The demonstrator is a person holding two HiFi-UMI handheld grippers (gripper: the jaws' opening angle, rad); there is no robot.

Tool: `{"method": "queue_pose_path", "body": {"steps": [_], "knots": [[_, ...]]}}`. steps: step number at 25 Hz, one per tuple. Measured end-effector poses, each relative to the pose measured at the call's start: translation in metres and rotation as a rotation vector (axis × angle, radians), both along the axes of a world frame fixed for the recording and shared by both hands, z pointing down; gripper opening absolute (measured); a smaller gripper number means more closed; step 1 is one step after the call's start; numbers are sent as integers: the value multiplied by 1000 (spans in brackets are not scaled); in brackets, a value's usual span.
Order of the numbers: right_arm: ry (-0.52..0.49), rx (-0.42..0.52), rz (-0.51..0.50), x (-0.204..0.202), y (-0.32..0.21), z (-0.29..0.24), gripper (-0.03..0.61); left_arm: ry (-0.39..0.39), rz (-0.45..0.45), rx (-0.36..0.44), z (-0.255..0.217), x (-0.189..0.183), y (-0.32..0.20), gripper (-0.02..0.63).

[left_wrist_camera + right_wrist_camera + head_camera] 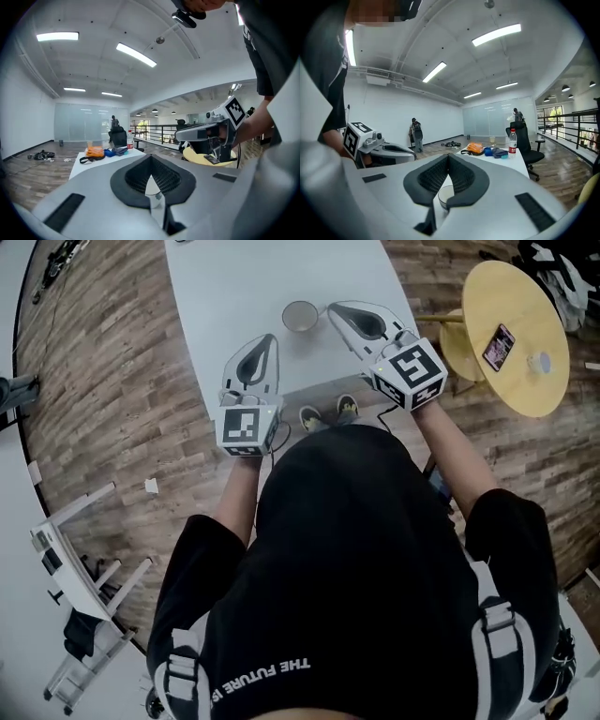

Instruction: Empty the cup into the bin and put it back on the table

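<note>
The right gripper (336,309), jaws closed and empty, hovers just at three o'clock of the cup (300,316), which stands upright on the white table (216,287). The left gripper (266,341), also closed and empty, hangs at seven o'clock. Both likely flank it ahead of a grasp.

small round cup (300,316) stands upright on the white table (216,296).

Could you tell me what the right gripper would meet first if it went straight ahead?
Probably nothing close: the right gripper seems to aim over the cup and along the table, though depth is unclear.
</note>
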State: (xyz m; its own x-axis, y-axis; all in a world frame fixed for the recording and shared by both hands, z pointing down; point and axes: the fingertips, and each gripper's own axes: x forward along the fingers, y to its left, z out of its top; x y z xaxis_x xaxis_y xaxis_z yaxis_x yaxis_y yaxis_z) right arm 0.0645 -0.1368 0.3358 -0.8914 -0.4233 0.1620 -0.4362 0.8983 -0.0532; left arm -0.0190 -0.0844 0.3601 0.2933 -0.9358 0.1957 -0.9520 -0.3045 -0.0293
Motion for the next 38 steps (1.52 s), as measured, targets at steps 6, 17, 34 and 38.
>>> {"method": "queue_pose_path", "body": {"steps": [6, 17, 34, 38], "knots": [[7, 7, 38, 12, 10, -17, 15, 33, 28, 26, -20, 18, 11, 21], [-18, 38, 96, 64, 56, -29, 16, 28, 42, 65, -48, 76, 54, 21], [-105, 26, 111, 147, 154, -50, 16, -32, -68, 78, -79, 158, 157, 21], [-95, 47, 120, 141, 167, -52, 15, -33, -67, 89, -80, 153, 168, 21]]}}
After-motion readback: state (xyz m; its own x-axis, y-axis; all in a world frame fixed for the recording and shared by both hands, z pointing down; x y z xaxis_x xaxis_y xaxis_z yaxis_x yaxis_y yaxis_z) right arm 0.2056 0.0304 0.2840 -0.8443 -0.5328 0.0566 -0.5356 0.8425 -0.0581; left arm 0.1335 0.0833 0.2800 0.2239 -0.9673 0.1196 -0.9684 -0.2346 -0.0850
